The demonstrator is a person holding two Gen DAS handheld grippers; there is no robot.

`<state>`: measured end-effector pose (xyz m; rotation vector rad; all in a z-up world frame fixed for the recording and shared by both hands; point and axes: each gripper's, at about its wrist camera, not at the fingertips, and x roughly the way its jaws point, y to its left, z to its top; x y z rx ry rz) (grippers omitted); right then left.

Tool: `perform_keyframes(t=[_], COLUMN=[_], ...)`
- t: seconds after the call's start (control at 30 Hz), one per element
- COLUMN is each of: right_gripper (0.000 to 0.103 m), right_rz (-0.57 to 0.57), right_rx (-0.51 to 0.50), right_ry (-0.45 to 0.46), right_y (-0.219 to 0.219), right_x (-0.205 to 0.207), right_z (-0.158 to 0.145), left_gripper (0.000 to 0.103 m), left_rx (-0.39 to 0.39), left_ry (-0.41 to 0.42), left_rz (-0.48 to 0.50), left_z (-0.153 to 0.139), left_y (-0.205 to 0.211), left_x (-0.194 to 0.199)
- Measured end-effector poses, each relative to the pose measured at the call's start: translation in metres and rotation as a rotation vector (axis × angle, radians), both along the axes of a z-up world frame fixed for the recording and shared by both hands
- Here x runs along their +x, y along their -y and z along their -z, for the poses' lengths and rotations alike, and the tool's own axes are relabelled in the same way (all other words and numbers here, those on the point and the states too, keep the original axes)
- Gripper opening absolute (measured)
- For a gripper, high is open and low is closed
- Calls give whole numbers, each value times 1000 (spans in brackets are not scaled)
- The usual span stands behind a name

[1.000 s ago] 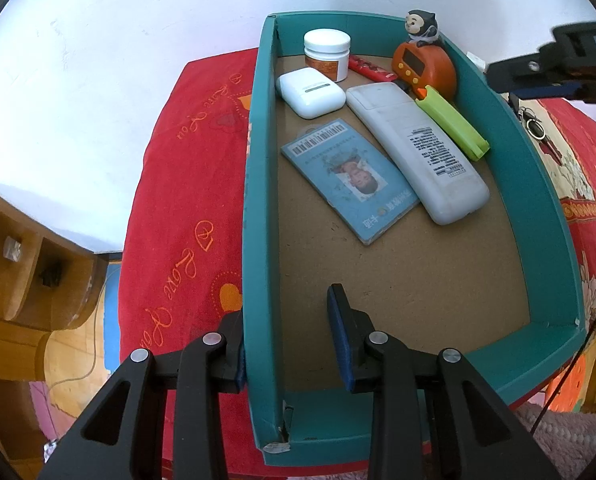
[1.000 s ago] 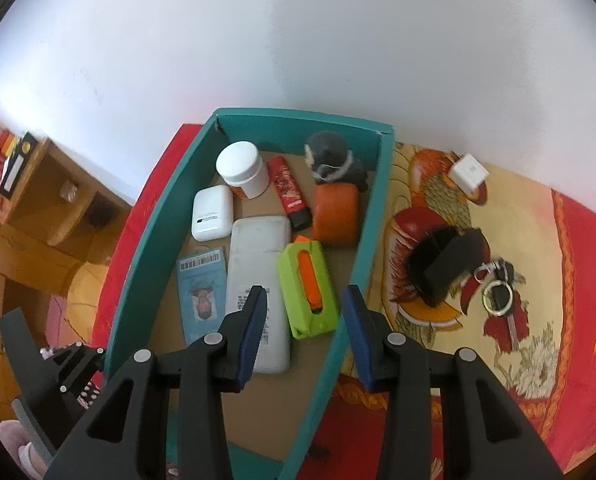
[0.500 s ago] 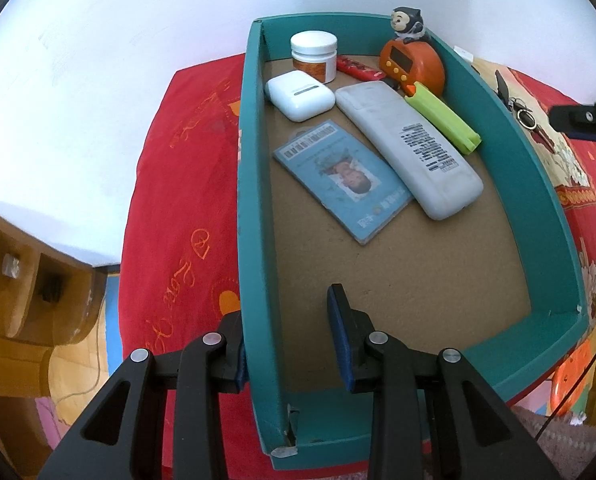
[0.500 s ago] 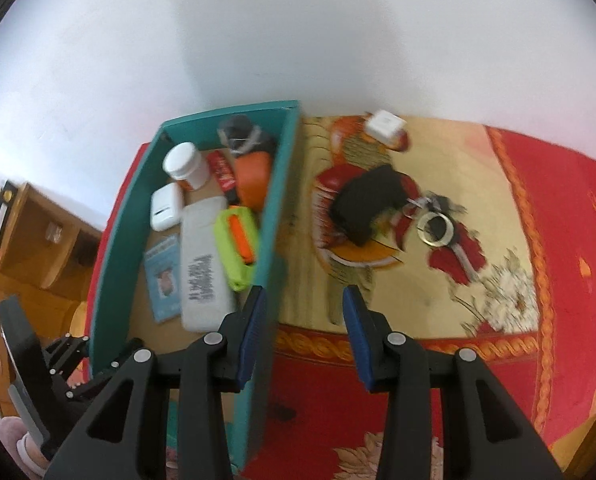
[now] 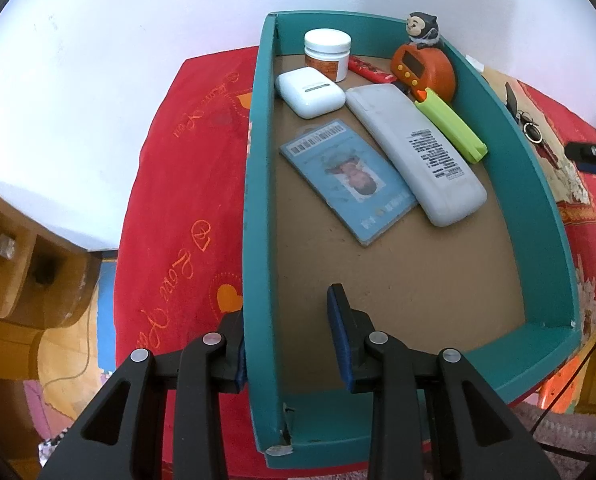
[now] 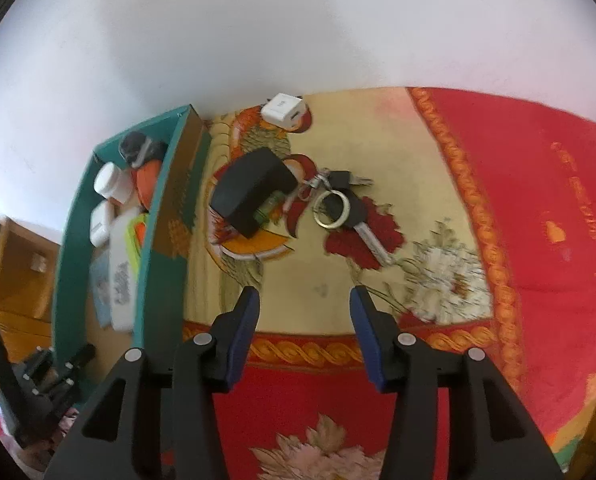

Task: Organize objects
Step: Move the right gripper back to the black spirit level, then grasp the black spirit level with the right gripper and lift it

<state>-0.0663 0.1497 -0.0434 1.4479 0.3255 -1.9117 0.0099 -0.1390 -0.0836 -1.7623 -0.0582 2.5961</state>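
left gripper [image 5: 286,344] clamped on teal tray [image 5: 258,208] wall, likely steadying it | right gripper [image 6: 303,320] empty, jaws just widening over cloth, probably bound for black case [image 6: 252,190], keys [image 6: 340,204] beside tray

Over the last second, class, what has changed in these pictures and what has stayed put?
The right gripper swung away from over the box to the cloth near the keys, its empty jaws opening. The left gripper stays clamped on the box wall; the box's contents are unmoved.
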Motion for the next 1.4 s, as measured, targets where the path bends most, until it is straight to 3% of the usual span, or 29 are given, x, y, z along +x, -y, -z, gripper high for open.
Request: perform_keyframes(t=[0.23,0.47,0.73,0.93,1.17,1.4], right_gripper=[48,60,62,62,61,50], right_rz=[-17,-94,11,58,54,39], right_rx=[-57,-22,-51,-14,0,-9], right_ry=[56,0,99,137,119,109], right_y=[39,70,89,97,93,86], right_x=[-15,-16,-34,-43,-40,-39], right_z=[8,17,28,40,41,35], left_gripper=[33,33,33,33,33,33], left_rx=[-6,-4,-2,-3,-3,-3], left_ry=[0,1,3,1,1,1], left_rz=[-14,-26,-27,-26,-27,-28], left_z=[-1,-2,-3,-4,-4,-4], left_y=[-3,-3,-2,-2,-2,-3], left_x=[4,6,6,6,6,5])
